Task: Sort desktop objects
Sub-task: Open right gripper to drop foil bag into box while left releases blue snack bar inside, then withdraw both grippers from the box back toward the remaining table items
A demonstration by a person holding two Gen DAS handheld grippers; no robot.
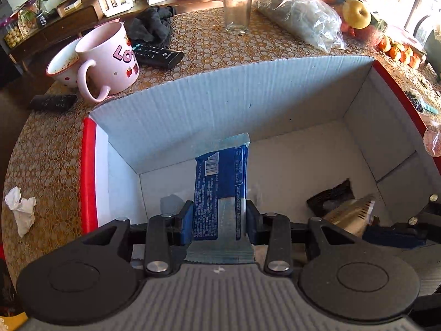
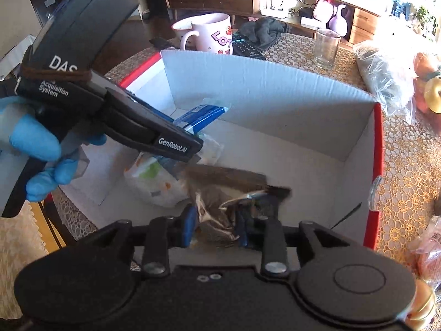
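Left wrist view: the left gripper (image 1: 219, 219) points steeply down into an open cardboard box (image 1: 220, 102), white inside with a red outer rim. Its two blue pads clamp the lower part of a blue snack packet (image 1: 220, 176), which stands roughly upright above the box floor with its barcode side toward the camera and its crimped upper end near the far wall. To the right, inside the same box, lies a dark brown wrapper (image 1: 333, 195) with a crumpled gold-coloured edge, beside the tip of the other tool.

Right wrist view: the right gripper (image 2: 216, 227) also reaches into the box (image 2: 275, 88). The crumpled brown wrapper (image 2: 220, 193) lies between its blue pads; the pads stand partly apart, and whether they press on the wrapper cannot be told. A white pouch (image 2: 154, 182) with green and orange print lies on the box floor just left of the wrapper. The left tool crosses the upper left of this view, held by a hand (image 2: 41, 149) in a blue glove, with the blue packet (image 2: 201, 117) at its tip.

Surroundings: the box rests on a table (image 1: 49, 149) covered with a gold lace-pattern cloth. Behind the box stand a pink mug (image 1: 110, 58), a spotted bowl (image 1: 62, 67), a black remote control (image 1: 158, 53), a dark grey cloth (image 1: 153, 24), and an empty drinking glass (image 1: 237, 12). A crumpled white tissue (image 1: 22, 209) lies left of the box.
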